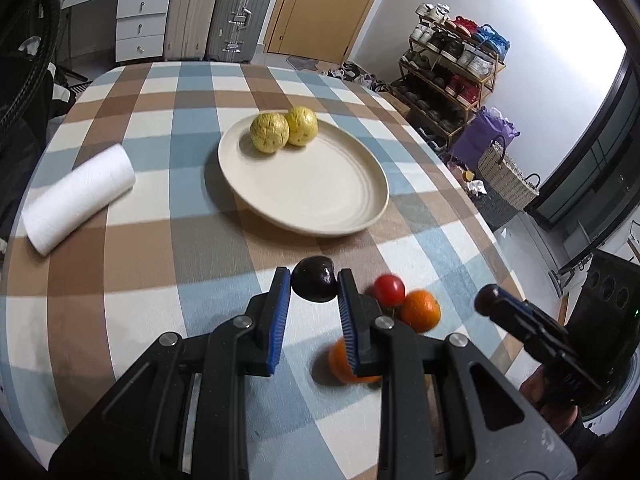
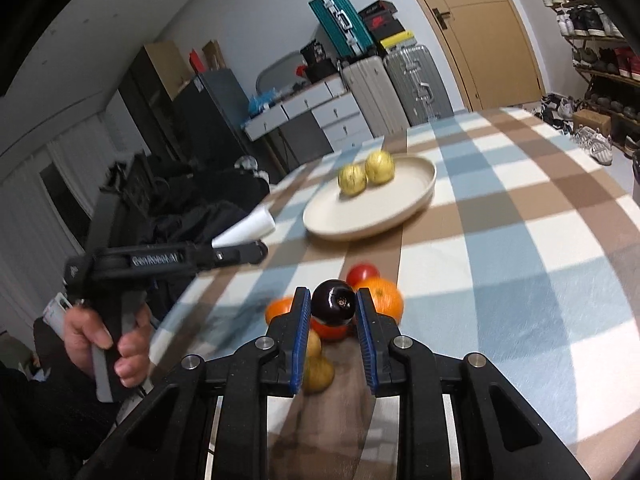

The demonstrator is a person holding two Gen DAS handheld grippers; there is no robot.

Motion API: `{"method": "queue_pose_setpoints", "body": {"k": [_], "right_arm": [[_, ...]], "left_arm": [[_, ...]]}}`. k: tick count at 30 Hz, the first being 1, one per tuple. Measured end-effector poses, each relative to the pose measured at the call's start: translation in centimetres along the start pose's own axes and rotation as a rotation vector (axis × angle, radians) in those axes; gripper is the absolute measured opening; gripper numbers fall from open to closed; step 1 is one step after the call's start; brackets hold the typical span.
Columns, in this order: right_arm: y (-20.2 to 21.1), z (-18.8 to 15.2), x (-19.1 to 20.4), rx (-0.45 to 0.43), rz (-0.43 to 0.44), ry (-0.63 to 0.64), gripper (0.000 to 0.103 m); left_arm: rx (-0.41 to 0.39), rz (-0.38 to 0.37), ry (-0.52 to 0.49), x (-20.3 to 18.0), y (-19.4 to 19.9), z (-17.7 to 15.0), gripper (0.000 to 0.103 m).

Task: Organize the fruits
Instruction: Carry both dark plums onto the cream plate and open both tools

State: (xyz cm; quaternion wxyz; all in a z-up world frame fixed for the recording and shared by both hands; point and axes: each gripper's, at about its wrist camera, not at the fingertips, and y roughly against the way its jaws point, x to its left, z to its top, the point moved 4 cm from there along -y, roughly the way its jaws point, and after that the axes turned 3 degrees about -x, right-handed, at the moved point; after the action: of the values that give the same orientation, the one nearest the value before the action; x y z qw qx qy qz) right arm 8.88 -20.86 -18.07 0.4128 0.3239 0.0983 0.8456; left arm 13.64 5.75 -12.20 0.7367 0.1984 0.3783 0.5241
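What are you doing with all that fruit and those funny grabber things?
A person is sorting fruit onto a plate with tongs in each hand. The left tongs are shut on a dark plum, and the right tongs grip another dark plum. Two yellow fruits already sit on the plate. Oranges and a red fruit wait on the checked tablecloth.

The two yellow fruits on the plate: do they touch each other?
Touching. The left wrist view shows the two yellow fruits side by side on the plate, their sides pressed together with no gap; the right wrist view, though blurred, agrees.
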Motion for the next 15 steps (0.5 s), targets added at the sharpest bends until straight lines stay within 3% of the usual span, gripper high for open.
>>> {"method": "queue_pose_setpoints", "body": {"k": [9,15], "right_arm": [[-1.0,6.2,-1.2,-0.047,0.013,0.017,0.023],[-3.6,11.3,-2.1,-0.005,0.018,0.062,0.023]], "left_arm": [[-0.056,0.031,0.006,1.6,-0.7,5.3,0.021],[-0.062,0.059,0.010,2.7,-3.2,8.4,0.021]]}}
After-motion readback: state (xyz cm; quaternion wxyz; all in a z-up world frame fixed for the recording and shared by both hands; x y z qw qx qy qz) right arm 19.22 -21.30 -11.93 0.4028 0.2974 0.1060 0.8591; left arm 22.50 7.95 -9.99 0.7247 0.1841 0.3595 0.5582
